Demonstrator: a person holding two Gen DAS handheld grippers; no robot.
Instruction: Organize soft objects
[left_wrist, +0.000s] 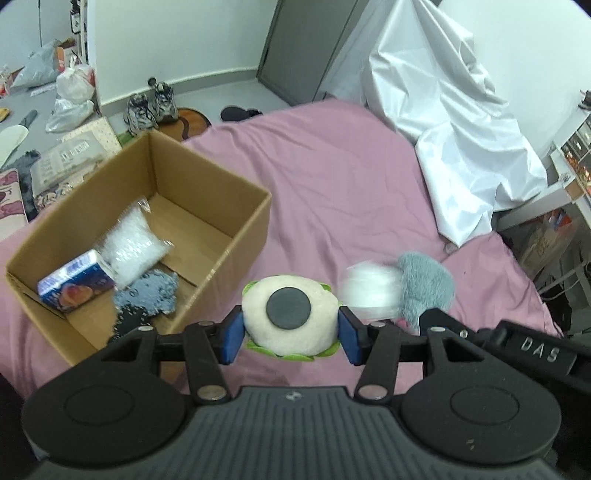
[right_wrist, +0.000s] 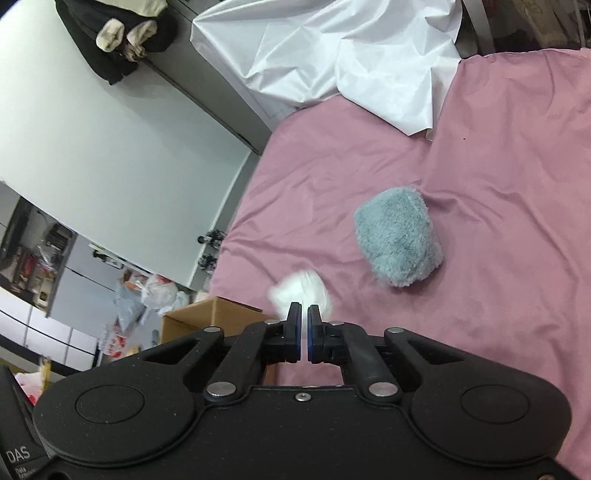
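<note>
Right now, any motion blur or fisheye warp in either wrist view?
Left wrist: white fluffy item smeared by motion, cream plush and cardboard box sharp. Right wrist: same white item blurred, grey plush crisp; wall edges bow near the borders.

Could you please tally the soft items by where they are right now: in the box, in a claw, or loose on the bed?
In the cardboard box: 3
Held in a claw: 2
Loose on the pink bedsheet: 1
Total: 6

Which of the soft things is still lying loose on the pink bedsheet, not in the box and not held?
The fluffy grey-blue plush. It lies alone on the sheet, while the cream eyeball plush sits clamped in the left tongs and the others are in the cardboard box.
</note>
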